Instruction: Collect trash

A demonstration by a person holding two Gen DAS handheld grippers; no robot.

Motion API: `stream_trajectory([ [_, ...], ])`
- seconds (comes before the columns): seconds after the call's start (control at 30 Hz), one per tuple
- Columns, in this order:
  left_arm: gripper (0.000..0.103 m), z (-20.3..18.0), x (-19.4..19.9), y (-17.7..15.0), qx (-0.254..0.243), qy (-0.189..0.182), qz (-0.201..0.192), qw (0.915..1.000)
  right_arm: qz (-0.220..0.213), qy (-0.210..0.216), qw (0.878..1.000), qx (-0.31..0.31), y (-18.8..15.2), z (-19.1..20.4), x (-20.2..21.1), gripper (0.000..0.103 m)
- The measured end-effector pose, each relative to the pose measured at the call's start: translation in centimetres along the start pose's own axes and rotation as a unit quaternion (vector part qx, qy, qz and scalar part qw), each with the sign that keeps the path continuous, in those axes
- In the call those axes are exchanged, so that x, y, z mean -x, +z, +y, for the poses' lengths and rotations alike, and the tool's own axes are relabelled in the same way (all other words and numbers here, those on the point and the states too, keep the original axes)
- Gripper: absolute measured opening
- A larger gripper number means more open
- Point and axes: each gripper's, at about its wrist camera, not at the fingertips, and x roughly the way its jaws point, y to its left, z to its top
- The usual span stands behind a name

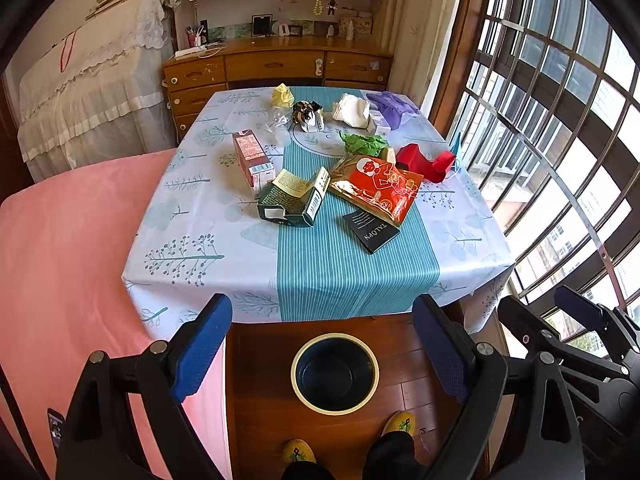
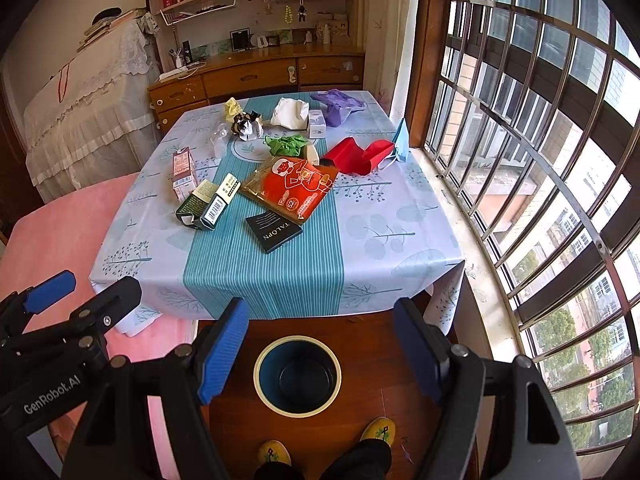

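Several pieces of trash lie on the clothed table (image 1: 200,256) (image 2: 400,240): a green carton (image 1: 294,200) (image 2: 206,206), a pink drink carton (image 1: 252,156) (image 2: 184,170), a red foil packet (image 1: 380,188) (image 2: 292,188), a black sachet (image 1: 370,230) (image 2: 274,230), red paper (image 1: 426,162) (image 2: 356,156) and green crumpled paper (image 1: 362,144) (image 2: 286,144). A dark bin (image 1: 335,374) (image 2: 297,376) stands empty on the floor before the table. My left gripper (image 1: 324,348) and right gripper (image 2: 320,352) hover open above the bin, nothing between the fingers.
Farther back on the table lie a white cloth (image 1: 352,110), a purple bag (image 1: 394,106), yellow paper (image 1: 283,95) and a blue mask (image 2: 402,140). A pink bed (image 1: 68,264) borders the left, barred windows (image 2: 540,160) the right. A person's slippered feet (image 1: 398,424) stand by the bin.
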Motion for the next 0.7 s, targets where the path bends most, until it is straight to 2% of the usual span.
stream_trajectory([
  [0.7,0.090,-0.33,0.23,0.35,-0.013,-0.007,-0.007,0.9999,-0.004,-0.009,1.000,-0.012,-0.64,0.24,0.17,0.075],
])
